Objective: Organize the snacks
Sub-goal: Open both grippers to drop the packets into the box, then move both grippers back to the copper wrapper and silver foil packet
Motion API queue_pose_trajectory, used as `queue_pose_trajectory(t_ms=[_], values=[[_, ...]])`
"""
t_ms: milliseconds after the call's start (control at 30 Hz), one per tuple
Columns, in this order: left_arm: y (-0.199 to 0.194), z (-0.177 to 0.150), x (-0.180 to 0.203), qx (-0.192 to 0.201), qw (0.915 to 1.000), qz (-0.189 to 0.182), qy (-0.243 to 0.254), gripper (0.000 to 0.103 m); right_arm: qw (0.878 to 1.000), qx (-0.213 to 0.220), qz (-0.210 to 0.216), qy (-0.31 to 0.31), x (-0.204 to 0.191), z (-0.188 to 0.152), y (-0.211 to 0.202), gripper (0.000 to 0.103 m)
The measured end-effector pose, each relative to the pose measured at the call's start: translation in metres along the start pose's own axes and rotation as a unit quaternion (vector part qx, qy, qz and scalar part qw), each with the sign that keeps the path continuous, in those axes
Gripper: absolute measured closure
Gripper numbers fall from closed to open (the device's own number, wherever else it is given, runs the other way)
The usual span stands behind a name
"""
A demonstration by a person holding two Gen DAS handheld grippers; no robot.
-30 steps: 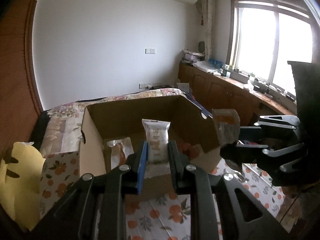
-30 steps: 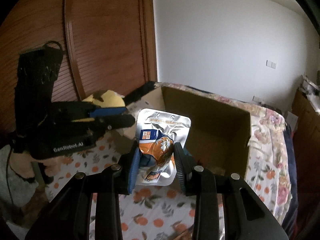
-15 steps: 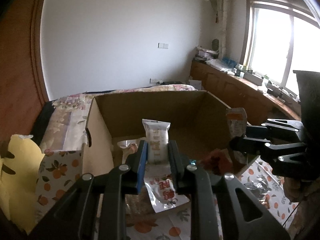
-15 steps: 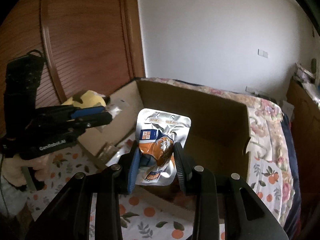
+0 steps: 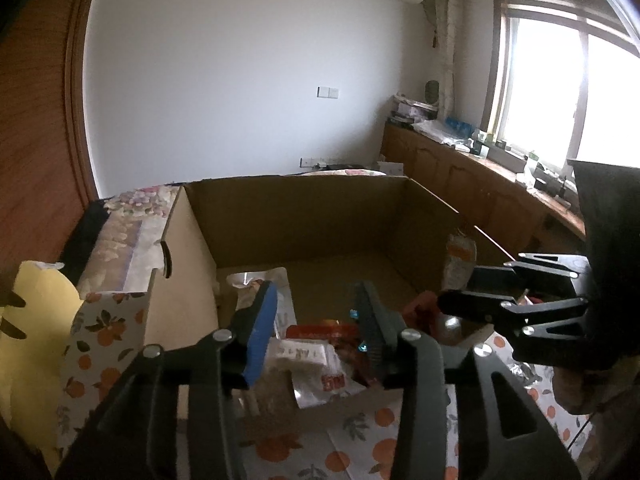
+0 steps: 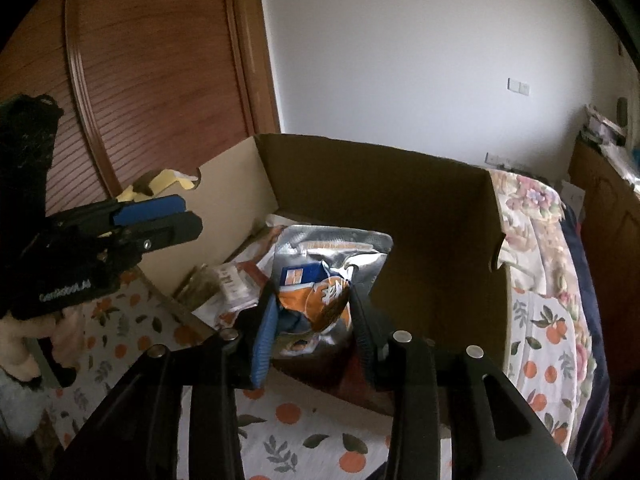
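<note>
Plain white wall (image 5: pixel 248 80) up top, bright window (image 5: pixel 560 92) upper right over wooden cabinets (image 5: pixel 460 184), wooden door (image 6: pixel 152 80) upper left.

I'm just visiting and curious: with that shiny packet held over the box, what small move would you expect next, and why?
Probably the right gripper opens to drop its silver and orange foil snack pouch. The pouch is clamped above the open brown cardboard box, where other packets lie, and the left gripper is open and empty over them.
</note>
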State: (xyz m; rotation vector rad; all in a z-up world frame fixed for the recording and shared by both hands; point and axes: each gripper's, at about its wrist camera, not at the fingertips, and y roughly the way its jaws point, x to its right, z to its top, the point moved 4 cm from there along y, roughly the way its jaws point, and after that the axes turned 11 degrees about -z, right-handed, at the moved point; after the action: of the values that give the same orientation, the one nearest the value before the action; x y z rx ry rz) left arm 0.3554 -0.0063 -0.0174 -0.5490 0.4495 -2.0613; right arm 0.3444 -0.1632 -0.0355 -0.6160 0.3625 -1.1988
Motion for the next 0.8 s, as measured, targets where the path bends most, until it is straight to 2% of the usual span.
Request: queue_pose_trajectory(t_ms=[33,67,367,600,800], values=[[-0.002,-0.001,0.004,0.001,1.0000,0.001,0.005,0.060,1.000,-0.001,-0.001,0.003,0.001,-0.001,-0.002,0.050],[-0.003,-0.001,0.008,0.001,1.0000,0.000,0.009,0.060,1.000,0.001,0.001,0.002,0.000,-0.001,-0.005,0.049],[-0.027,-0.009,0.047,0.013,0.9994,-0.020,0.027,0.056,0.999,0.039,0.007,0.026,0.010,-0.010,-0.062,0.047],[-0.040,-0.037,0.080,0.013,0.9984,-0.046,0.031,0.056,0.998,0.036,-0.025,0.034,0.031,-0.051,-0.102,0.046],[-0.034,-0.071,0.103,-0.010,0.9975,-0.065,0.023,0.055,0.998,-0.004,-0.056,0.014,0.048,-0.104,-0.092,0.045]])
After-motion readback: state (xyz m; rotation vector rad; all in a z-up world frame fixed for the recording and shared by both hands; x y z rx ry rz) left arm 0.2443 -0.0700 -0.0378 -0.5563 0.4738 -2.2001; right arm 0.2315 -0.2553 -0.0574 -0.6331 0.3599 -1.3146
